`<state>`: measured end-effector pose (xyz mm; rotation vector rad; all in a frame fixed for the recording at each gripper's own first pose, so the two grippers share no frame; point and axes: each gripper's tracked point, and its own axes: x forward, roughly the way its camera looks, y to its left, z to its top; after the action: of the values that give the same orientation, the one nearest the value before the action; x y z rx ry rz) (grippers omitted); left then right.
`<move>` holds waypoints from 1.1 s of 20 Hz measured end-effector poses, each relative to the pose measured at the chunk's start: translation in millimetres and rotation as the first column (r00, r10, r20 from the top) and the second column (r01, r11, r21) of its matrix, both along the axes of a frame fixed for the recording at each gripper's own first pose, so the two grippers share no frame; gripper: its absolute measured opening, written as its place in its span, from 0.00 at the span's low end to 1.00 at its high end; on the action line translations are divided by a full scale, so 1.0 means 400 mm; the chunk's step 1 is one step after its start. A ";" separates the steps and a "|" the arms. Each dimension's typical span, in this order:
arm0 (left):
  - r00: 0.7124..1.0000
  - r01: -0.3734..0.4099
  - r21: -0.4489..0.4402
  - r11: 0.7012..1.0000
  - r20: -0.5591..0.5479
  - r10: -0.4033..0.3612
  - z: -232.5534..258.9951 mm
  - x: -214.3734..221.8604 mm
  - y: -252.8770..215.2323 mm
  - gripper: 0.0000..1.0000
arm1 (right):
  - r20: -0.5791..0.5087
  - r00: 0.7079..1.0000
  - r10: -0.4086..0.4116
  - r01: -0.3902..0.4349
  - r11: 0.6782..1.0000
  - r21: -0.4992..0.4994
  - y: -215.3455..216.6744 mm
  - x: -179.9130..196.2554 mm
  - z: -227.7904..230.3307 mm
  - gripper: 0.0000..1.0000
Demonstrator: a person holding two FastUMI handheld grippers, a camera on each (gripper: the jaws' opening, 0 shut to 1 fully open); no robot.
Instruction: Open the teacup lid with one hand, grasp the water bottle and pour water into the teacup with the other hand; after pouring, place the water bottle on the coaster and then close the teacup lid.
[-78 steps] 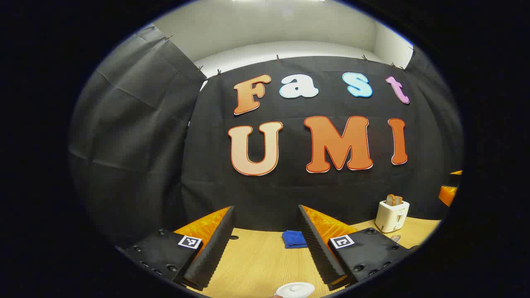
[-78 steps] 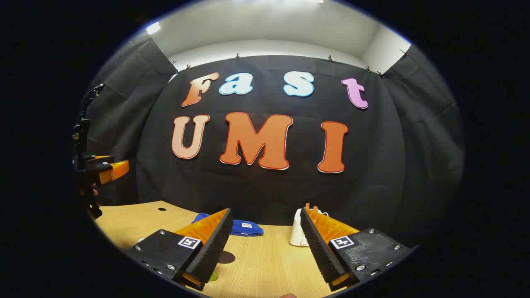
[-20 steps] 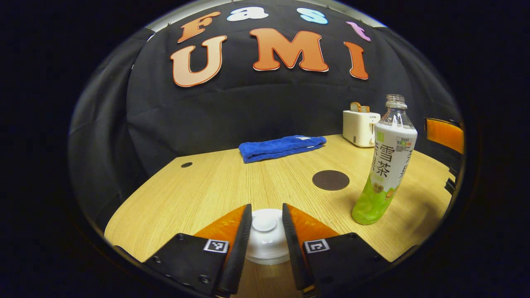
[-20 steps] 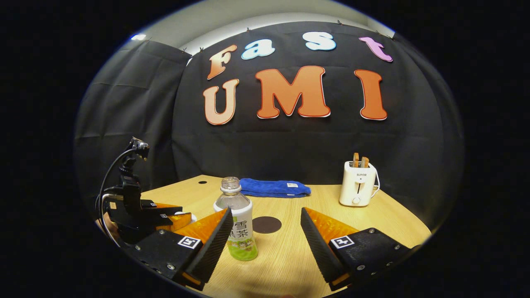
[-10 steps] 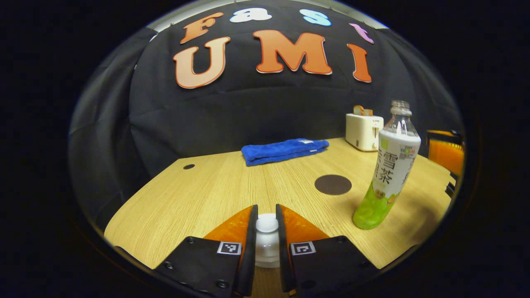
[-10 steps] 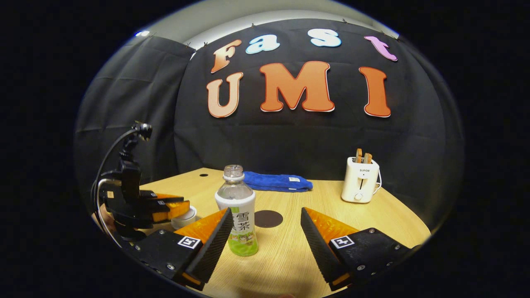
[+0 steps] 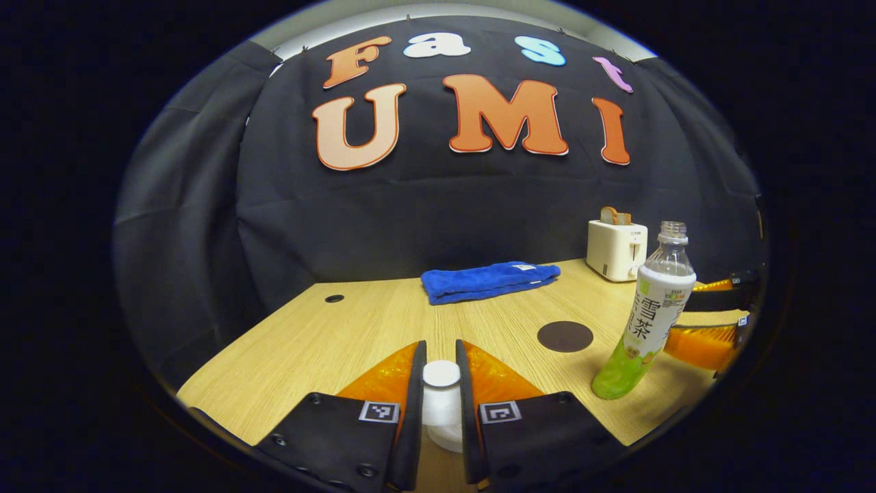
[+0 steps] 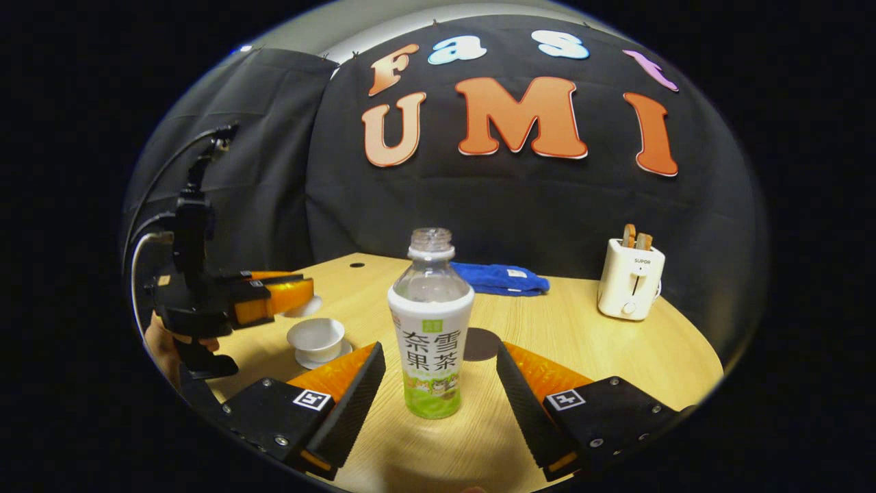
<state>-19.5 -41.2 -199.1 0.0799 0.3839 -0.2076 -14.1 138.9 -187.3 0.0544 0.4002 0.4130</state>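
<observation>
Staged recording booth: black cloth walls (image 8: pixel 226 157), wooden table (image 8: pixel 582 342), toaster (image 8: pixel 629 279).

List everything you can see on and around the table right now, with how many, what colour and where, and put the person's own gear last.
water bottle: one, clear with white and green label, uncapped, upright on the table between the right gripper's open jaws
teacup: one, white, open, on its saucer at the table's left in the right gripper view
teacup lid: one, white, lifted off the cup, clamped by its knob
coaster: one, dark brown, round, flat on the table behind the bottle
towel: one, blue, folded, at the back of the table
toaster: one, white, two slices in it, back right
table: one, light wood
left gripper: one, jaws shut on the lid
right gripper: one, jaws open either side of the bottle
hand: one, holding the left gripper
</observation>
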 end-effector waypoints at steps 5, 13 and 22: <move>0.999 -0.040 0.008 0.999 0.015 0.040 0.006 -0.003 0.055 0.29 | -0.052 0.999 -0.005 0.002 0.999 -0.050 0.031 0.026 -0.057 0.94; 0.996 -0.090 0.006 0.996 0.010 0.090 -0.005 -0.021 0.144 0.29 | -0.080 0.996 -0.032 0.024 0.995 -0.094 0.049 0.049 -0.065 0.69; 0.992 -0.129 0.013 0.992 -0.006 0.130 -0.022 -0.034 0.228 0.29 | 0.002 1.000 0.031 -0.028 0.929 -0.369 0.062 0.077 -0.047 0.66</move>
<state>-33.0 50.0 -207.8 0.0666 0.3956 -0.0772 16.9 163.7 -206.0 -0.3210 0.4664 0.3614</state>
